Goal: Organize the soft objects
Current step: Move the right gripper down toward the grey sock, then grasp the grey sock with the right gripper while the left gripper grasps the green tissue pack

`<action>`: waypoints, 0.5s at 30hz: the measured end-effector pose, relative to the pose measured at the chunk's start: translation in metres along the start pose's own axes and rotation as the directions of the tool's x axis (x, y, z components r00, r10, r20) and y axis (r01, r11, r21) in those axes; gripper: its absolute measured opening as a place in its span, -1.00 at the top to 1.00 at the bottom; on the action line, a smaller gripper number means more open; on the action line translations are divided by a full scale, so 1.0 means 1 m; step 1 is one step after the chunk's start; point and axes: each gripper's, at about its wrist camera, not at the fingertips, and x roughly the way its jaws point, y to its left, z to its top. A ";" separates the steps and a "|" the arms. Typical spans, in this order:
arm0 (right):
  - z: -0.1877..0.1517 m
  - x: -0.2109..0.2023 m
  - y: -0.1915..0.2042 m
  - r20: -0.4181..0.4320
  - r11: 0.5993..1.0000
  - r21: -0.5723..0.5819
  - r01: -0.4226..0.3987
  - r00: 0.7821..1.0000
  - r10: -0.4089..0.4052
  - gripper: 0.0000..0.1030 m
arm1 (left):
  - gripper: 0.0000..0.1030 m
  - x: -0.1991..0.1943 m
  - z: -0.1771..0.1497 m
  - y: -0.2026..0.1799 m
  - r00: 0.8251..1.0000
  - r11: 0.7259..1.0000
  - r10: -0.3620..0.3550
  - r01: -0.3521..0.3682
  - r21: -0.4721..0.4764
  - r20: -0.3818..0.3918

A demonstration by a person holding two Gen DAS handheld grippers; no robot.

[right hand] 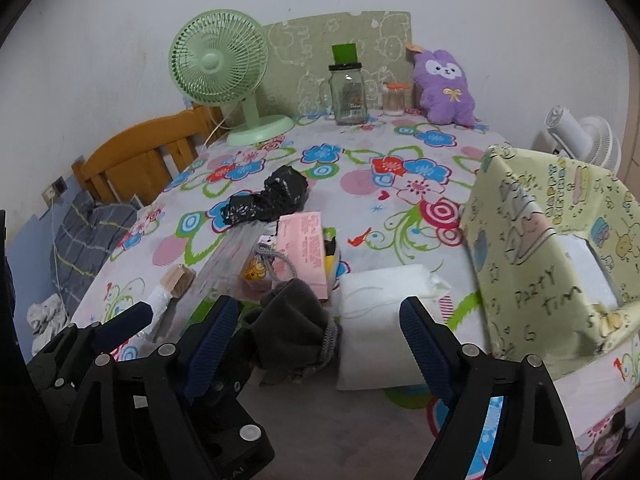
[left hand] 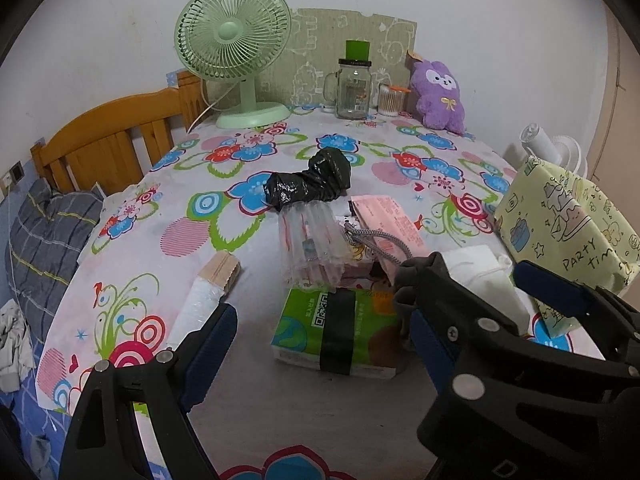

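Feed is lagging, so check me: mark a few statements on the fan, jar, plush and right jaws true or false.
1. The plush is purple. True.
2. The fan lies on its side. False: it stands upright.
3. The jar stands between fan and plush. True.
4. The right gripper has its jaws shut. False: they are wide open.

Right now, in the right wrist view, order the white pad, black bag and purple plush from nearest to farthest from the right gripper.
1. White pad: just ahead of the right gripper.
2. Black bag: mid-table, left.
3. Purple plush: far edge, against the wall, right.
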 end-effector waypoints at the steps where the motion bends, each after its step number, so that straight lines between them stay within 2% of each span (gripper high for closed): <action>1: 0.000 0.001 0.001 -0.005 1.000 -0.001 -0.005 1.000 0.005 -0.59 | -0.73 0.001 0.000 0.000 1.000 1.000 0.000 0.000 0.003 -0.002; 5: 0.000 0.011 0.005 -0.034 1.000 -0.010 -0.018 0.999 0.018 -0.53 | -0.73 0.008 -0.001 0.002 1.000 1.000 0.004 -0.004 0.008 -0.019; 9: -0.003 0.024 0.004 -0.091 0.999 0.010 -0.039 0.995 0.040 -0.32 | -0.73 0.016 -0.004 0.003 0.999 1.000 0.004 -0.003 0.007 -0.048; 13: -0.004 0.026 0.005 -0.083 1.000 0.011 -0.017 0.996 0.018 -0.11 | -0.72 0.018 -0.004 0.002 0.999 1.000 -0.003 0.003 0.006 -0.050; 15: -0.003 0.027 0.004 -0.084 1.000 0.014 -0.019 0.996 0.020 -0.07 | -0.73 0.020 -0.003 0.002 0.999 1.000 -0.003 0.003 0.008 -0.051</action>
